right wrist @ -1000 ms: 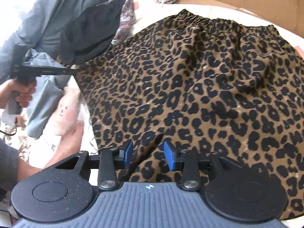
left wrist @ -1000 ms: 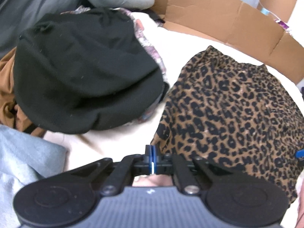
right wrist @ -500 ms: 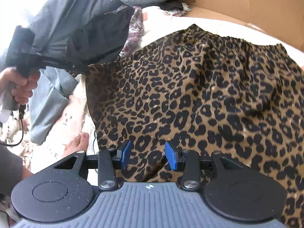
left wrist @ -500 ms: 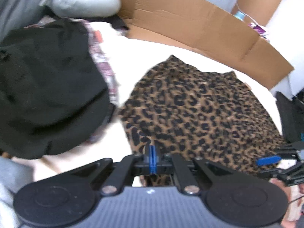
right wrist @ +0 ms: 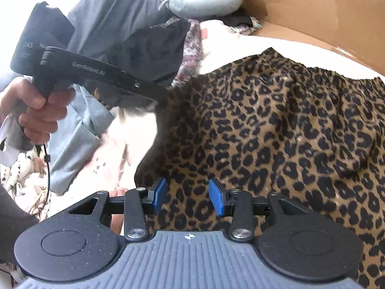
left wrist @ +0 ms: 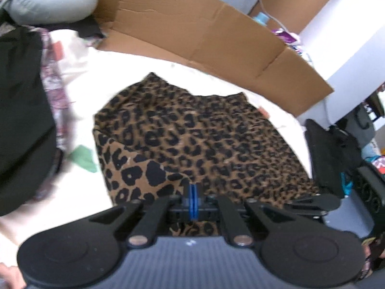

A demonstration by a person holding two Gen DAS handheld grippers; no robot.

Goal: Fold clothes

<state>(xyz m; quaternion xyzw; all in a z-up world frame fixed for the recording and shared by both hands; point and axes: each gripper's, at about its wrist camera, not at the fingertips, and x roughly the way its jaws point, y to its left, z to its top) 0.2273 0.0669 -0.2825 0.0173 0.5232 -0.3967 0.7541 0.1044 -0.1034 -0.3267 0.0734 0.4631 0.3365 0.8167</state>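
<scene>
**Left tongs pinch the leopard cloth's corner**

The left tongs (left wrist: 193,201) are closed tight on a near corner of the leopard-print garment (left wrist: 192,139), lifting a fold of it above the rest, which lies on the white sheet (left wrist: 79,192). A black garment (left wrist: 21,120) lies left, a green scrap (left wrist: 83,157) beside it, a cardboard panel (left wrist: 204,38) behind.

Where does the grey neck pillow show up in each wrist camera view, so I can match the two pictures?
Left wrist view: grey neck pillow sits in the top left corner, left of the cardboard sheet.
Right wrist view: grey neck pillow sits at top centre, again left of the cardboard.
Shared landmark: the leopard-print skirt, spread out in the middle of both views.
</scene>
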